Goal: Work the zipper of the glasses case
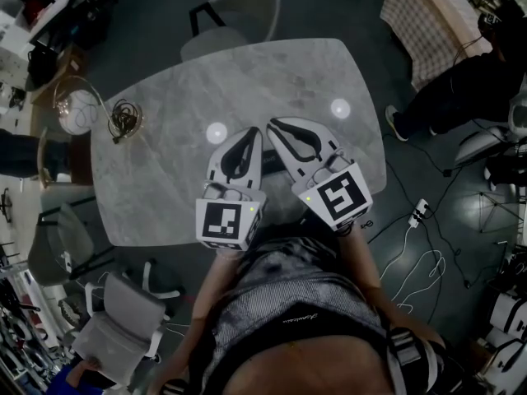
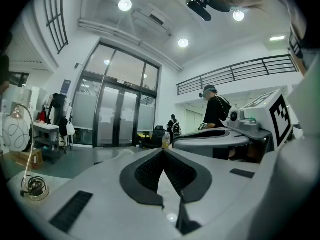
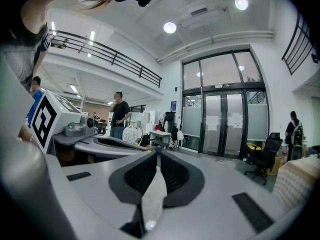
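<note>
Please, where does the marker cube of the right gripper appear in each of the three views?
Head view: the right gripper's marker cube lies right of centre, beside the left gripper's cube.
Left gripper view: the cube stands at the right edge.
Right gripper view: not in it; the cube at the left is the left gripper's.
Shared landmark: the tall glass doors, in both gripper views only.

Head view: dim, muted colour, strong fisheye, corners dark, edges bent. Two round white glare spots [image 1: 216, 132] on grey marble desk [image 1: 165, 171]. Both gripper views: bright, lit from above by round recessed ceiling lamps [image 2: 125, 4]. Black vignette at corners, dark metal balcony railings [image 2: 240, 71] bowed. Near foreground slightly soft.
</note>
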Demonstrator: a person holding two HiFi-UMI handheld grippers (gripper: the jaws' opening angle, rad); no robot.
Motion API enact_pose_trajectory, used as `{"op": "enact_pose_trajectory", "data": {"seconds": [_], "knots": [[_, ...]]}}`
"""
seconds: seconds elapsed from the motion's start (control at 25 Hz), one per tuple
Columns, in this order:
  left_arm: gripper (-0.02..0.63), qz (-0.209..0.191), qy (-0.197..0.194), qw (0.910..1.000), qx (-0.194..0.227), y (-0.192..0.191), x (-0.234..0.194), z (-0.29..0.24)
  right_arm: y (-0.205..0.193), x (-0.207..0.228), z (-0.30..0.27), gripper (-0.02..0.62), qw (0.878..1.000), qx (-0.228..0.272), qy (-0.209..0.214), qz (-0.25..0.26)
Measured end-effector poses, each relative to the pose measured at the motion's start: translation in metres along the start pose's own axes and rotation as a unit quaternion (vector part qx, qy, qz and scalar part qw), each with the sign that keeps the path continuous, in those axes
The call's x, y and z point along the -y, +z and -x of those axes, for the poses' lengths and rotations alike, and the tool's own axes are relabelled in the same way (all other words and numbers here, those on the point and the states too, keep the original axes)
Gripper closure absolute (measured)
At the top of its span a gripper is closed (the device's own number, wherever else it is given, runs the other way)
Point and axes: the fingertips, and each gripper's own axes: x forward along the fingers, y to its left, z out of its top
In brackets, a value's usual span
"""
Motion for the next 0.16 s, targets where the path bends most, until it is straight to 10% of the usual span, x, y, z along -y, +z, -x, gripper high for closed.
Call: {"op": "enact_pose_trajectory", "data": {"seconds": [0.16], "knots": [[0.600,0.004,0.000,1.0000,-0.001,-0.0009,0.0027,0.0003,-0.0018,-0.0020,0.0013,0.518,1.000,-0.003,0.002,-0.001]]}}
